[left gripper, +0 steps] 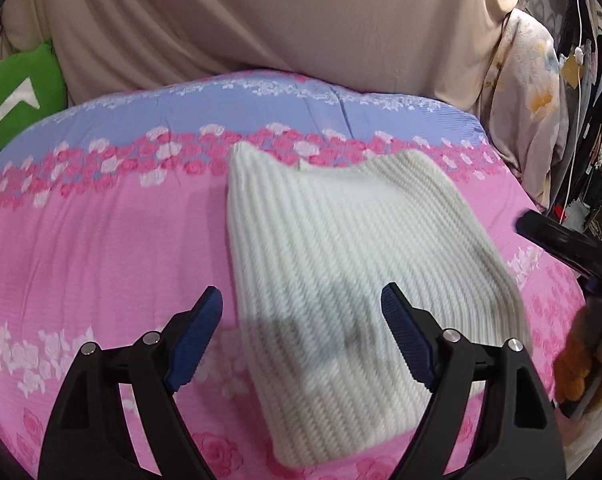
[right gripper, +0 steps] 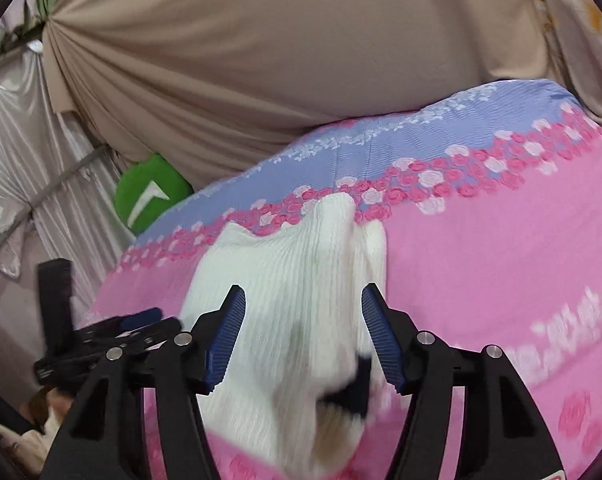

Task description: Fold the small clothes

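Care with the next pinch matters: take one free edge of the white knit garment (left gripper: 353, 264), lift low, and lay it evenly over itself. It lies ribbed and partly doubled on the pink bedspread (left gripper: 101, 240). Left tool (left gripper: 301, 320) and right tool (right gripper: 303, 312) both stand open, holding nothing.

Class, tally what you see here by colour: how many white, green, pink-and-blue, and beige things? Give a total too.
White: 1, knit garment
Green: 1, cushion
Pink-and-blue: 1, bedspread
Beige: 1, drape
Total: 4
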The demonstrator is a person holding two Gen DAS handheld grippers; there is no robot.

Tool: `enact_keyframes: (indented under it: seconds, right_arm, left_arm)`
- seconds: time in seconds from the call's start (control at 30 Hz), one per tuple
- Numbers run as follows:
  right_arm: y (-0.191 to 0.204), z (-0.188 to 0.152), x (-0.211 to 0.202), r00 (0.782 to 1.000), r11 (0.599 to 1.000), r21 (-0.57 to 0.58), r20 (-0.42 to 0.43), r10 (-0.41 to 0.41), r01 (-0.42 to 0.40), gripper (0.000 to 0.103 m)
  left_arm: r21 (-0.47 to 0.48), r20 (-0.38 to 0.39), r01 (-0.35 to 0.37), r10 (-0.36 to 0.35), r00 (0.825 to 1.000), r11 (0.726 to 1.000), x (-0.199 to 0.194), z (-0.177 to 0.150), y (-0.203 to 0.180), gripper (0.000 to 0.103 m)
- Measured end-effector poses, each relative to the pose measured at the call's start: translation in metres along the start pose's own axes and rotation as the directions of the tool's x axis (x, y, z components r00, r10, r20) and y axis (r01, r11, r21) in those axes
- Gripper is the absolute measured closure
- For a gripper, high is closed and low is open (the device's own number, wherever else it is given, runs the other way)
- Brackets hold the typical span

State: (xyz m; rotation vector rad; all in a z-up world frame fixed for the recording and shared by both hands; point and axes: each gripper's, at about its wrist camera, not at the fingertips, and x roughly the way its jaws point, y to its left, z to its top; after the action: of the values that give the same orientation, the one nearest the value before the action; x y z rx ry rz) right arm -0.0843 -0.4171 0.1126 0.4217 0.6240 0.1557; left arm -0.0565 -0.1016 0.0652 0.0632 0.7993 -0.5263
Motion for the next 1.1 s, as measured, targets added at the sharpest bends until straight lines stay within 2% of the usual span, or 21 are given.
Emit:
enact_keyframes:
  seconds: [0.1,0.13,0.17,0.2,0.27,0.33,0.37,0.43,0.47,0.5,0.53,0.67,0.7,0.8,0.9,0.97,1.03,1.07,1.1]
  right_arm:
    - [0.001,0.017,0.045,0.997,0.999,-0.022,-0.069,-0.035,0.033,0.042]
    - [0.0,0.02,0.061,0.992,0.997,-0.039,-0.1,-0.074,0.071,0.042]
    - [0.0,0.02,0.07,0.987,0.993,-0.057,-0.117,-0.105,0.099,0.055]
    - [0.001,0.019,0.073,0.987,0.994,-0.062,-0.125,-0.098,0.091,0.086]
    - [0.002,0.02,0.056,0.998,0.999,-0.032,-0.069,-0.002,0.0,0.087]
    - [-0.001,0.02,0.037,0.999,0.999,-0.02,0.009,0.033,-0.032,0.088]
    - [-0.008,0.018,0.037,1.0,1.0,0.001,0.009,0.018,-0.018,0.089]
    - [-0.027,0.01,0.065,0.995,0.998,0.028,-0.085,-0.049,0.051,0.088]
    - [-0.036,0.001,0.081,0.99,0.998,0.034,-0.13,-0.057,0.062,0.086]
    - [-0.04,-0.001,0.081,0.994,0.998,0.058,-0.104,-0.02,0.026,0.086]
    - [-0.04,0.0,0.076,0.995,0.997,0.07,-0.103,-0.016,0.023,0.085]
    - [-0.021,0.008,0.037,0.995,0.994,0.04,-0.012,-0.097,0.097,0.081]
    - [-0.015,0.009,0.025,0.993,0.993,0.027,0.023,-0.119,0.118,0.076]
    - [0.013,0.004,-0.007,0.991,0.994,-0.037,0.084,-0.102,0.106,0.076]
    - [0.041,-0.017,-0.02,0.998,0.991,-0.123,0.055,-0.041,0.048,0.076]
    - [0.046,-0.04,-0.007,0.996,0.983,-0.162,-0.01,-0.09,0.087,0.077]
    - [0.034,-0.063,0.019,0.975,0.967,-0.175,-0.091,-0.203,0.185,0.085]
    - [0.028,-0.073,0.026,0.974,0.968,-0.175,-0.1,-0.201,0.182,0.088]
    - [0.028,-0.076,0.022,0.979,0.971,-0.168,-0.086,-0.187,0.171,0.088]
  left_arm:
    - [0.012,-0.013,-0.015,0.015,1.0,1.0,0.015,0.005,-0.008,0.024]
    - [0.013,-0.025,-0.022,0.022,0.999,1.0,0.02,0.005,-0.01,0.024]
    - [0.013,-0.039,-0.028,0.029,0.999,1.0,0.027,0.005,-0.011,0.024]
    - [0.013,-0.044,-0.042,0.042,0.998,0.999,0.031,0.005,-0.013,0.024]
    - [0.021,-0.043,-0.075,0.076,0.996,0.997,0.036,0.004,-0.014,0.022]
    - [0.019,-0.047,-0.077,0.078,0.996,0.997,0.039,0.004,-0.012,0.021]
    - [0.015,-0.05,-0.075,0.076,0.996,0.997,0.04,0.004,-0.011,0.021]
    - [0.015,-0.055,-0.079,0.08,0.995,0.997,0.043,0.004,-0.012,0.02]
    - [0.021,-0.055,-0.085,0.086,0.995,0.996,0.045,0.003,-0.013,0.02]
    - [0.027,-0.053,-0.099,0.1,0.994,0.995,0.045,0.003,-0.015,0.02]
    - [0.034,-0.051,-0.109,0.111,0.993,0.993,0.046,0.002,-0.016,0.019]
    - [0.032,-0.052,-0.117,0.119,0.992,0.993,0.046,0.003,-0.017,0.019]
    - [0.026,-0.053,-0.114,0.116,0.992,0.993,0.045,0.003,-0.017,0.019]
    - [0.005,-0.05,-0.098,0.098,0.994,0.995,0.036,0.002,-0.015,0.02]
    - [0.03,-0.023,-0.055,0.055,0.998,0.998,0.014,-0.003,-0.022,0.02]
    - [0.054,-0.019,-0.06,0.061,0.998,0.997,0.008,-0.009,-0.027,0.02]
    - [0.062,-0.07,-0.08,0.084,0.994,0.995,0.023,-0.019,-0.023,0.019]
    - [0.059,-0.1,-0.096,0.102,0.99,0.994,0.033,-0.024,-0.019,0.014]
    - [0.039,-0.132,-0.082,0.087,0.987,0.996,0.042,-0.03,-0.013,0.013]
